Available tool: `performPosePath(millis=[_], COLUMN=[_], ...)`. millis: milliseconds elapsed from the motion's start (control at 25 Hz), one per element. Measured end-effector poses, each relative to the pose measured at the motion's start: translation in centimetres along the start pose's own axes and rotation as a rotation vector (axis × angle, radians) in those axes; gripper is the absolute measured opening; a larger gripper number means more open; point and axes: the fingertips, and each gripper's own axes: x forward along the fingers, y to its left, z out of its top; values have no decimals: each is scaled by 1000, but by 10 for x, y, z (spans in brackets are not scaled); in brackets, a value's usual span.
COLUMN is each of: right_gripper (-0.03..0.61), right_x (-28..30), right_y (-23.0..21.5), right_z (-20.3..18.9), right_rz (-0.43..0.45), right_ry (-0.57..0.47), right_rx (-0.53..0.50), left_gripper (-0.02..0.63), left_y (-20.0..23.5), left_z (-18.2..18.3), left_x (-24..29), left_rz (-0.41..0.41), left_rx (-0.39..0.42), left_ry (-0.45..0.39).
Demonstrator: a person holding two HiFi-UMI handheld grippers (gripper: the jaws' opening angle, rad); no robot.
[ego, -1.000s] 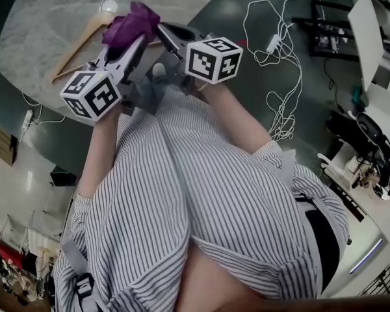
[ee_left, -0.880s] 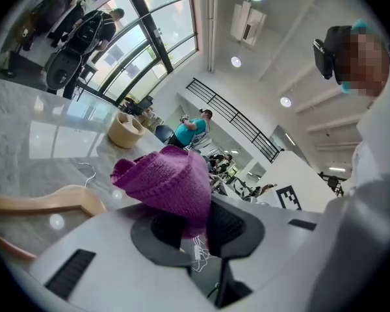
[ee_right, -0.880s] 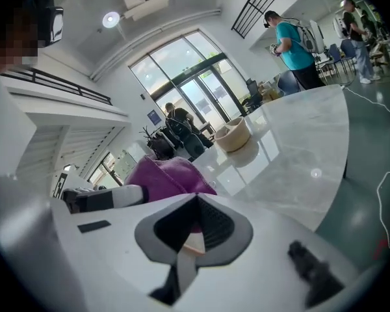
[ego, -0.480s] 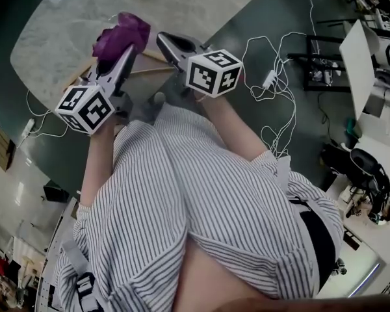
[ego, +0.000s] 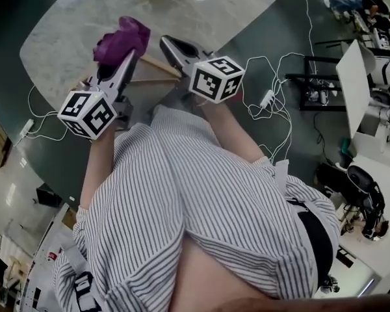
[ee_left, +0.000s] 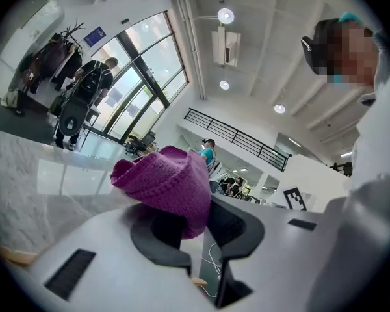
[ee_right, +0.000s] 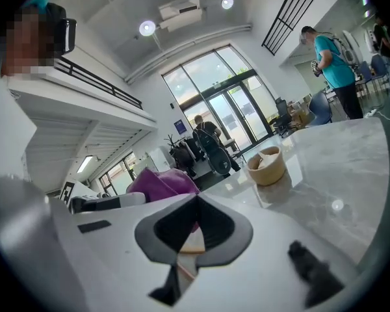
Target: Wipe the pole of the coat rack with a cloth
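Note:
A crumpled purple cloth is pinched in my left gripper, which is shut on it over the near edge of a marble table. In the left gripper view the cloth bulges out above the jaws of that gripper. My right gripper is just to the right of the cloth, shut with nothing in it; the cloth shows to its left. A coat rack hung with dark clothes stands far off near the glass doors.
A wooden hanger lies on the table under the grippers. A tan bowl stands further out on the table. White cables trail over the dark floor to the right, by desks and equipment. People stand in the background.
Both grippers keep their hold and their spacing. The head view has shifted, so more of the table and the bowl's edge now show above the grippers.

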Motion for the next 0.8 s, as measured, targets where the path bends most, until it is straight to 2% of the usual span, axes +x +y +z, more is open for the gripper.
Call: performPosePath(millis=[160, 280, 520, 800], right_gripper=[14, 14, 14, 14], right_x=[2, 4, 14, 17], right_y=[17, 37, 42, 52], right_z=[7, 8, 7, 1], right_rz=[65, 104, 118, 108], right_ry=[-85, -123, -95, -76], right_rx=[13, -26, -115, -144], left_gripper=[80, 80, 80, 80], left_y=[6, 12, 20, 20], left_z=[7, 11, 14, 12], left_x=[-11, -24, -23, -33], left_rz=[4, 7, 9, 10], left_rx=[5, 8, 4, 1], left_ry=[-23, -35, -42, -37])
